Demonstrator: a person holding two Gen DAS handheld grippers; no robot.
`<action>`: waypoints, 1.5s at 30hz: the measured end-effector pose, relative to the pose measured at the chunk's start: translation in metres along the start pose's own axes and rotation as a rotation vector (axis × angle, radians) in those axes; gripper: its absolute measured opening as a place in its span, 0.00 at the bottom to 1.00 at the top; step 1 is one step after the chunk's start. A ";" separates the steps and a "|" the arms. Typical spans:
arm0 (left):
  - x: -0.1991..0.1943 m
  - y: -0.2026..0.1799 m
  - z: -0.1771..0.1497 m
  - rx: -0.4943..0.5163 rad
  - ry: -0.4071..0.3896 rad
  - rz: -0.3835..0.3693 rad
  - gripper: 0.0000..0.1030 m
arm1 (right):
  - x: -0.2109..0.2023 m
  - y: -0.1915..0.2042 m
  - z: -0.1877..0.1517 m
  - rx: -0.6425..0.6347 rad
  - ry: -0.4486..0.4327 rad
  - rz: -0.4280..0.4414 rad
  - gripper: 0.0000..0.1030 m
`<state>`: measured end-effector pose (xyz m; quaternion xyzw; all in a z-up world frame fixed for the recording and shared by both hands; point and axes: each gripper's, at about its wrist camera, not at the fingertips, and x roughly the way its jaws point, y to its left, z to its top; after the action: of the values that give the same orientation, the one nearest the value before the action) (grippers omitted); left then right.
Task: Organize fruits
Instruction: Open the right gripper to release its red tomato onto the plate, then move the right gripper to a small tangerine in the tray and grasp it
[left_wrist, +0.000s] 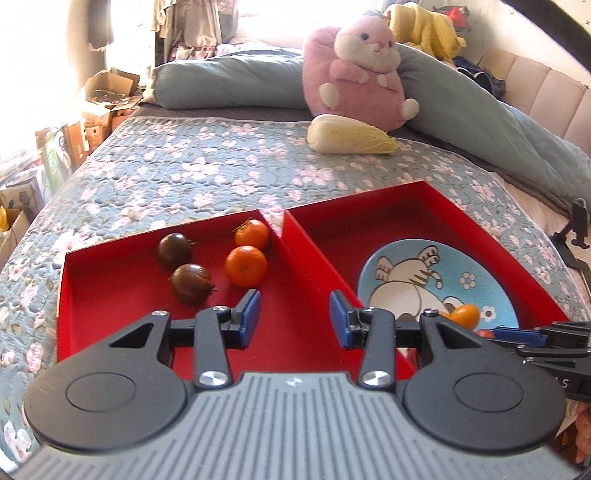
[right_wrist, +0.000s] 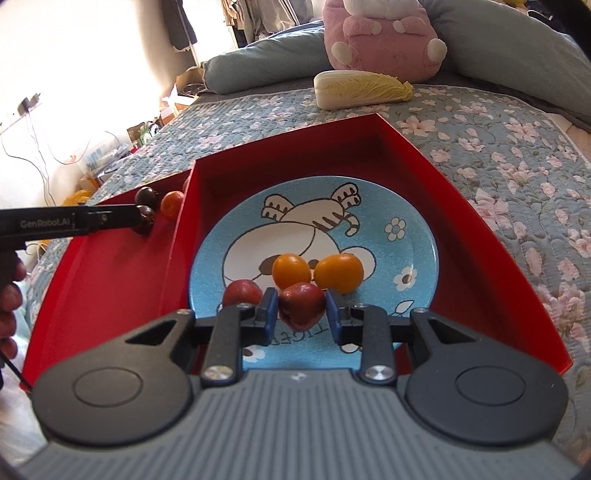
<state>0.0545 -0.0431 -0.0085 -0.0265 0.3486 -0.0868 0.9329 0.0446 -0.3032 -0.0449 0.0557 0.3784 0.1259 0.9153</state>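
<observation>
Two red trays lie side by side on the bed. The left tray (left_wrist: 110, 295) holds two oranges (left_wrist: 245, 266) and two dark brown fruits (left_wrist: 192, 283). My left gripper (left_wrist: 294, 318) is open and empty above that tray's right side. The right tray (right_wrist: 480, 229) holds a blue cartoon plate (right_wrist: 406, 236) with two yellow-orange fruits (right_wrist: 339, 273) and two dark red fruits. My right gripper (right_wrist: 301, 314) has its pads against a dark red fruit (right_wrist: 301, 304) on the plate. The other red fruit (right_wrist: 242, 293) lies just left of it.
A napa cabbage (left_wrist: 351, 134) lies on the floral quilt (left_wrist: 184, 166) behind the trays, with a pink plush toy (left_wrist: 358, 70) and a rolled grey-blue duvet (left_wrist: 229, 81) beyond. Cardboard boxes (left_wrist: 99, 99) stand off the bed's left side.
</observation>
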 end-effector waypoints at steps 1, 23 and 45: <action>0.001 0.003 0.000 -0.006 0.002 0.007 0.46 | 0.001 0.000 0.000 0.001 0.005 -0.010 0.32; 0.018 0.086 0.014 -0.090 0.015 0.133 0.50 | 0.005 0.068 0.039 -0.111 -0.047 0.083 0.39; 0.042 0.132 0.016 -0.215 0.093 0.158 0.50 | 0.131 0.159 0.080 -0.040 0.014 0.042 0.39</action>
<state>0.1150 0.0789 -0.0386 -0.0949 0.4000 0.0236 0.9113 0.1599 -0.1149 -0.0458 0.0443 0.3808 0.1528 0.9108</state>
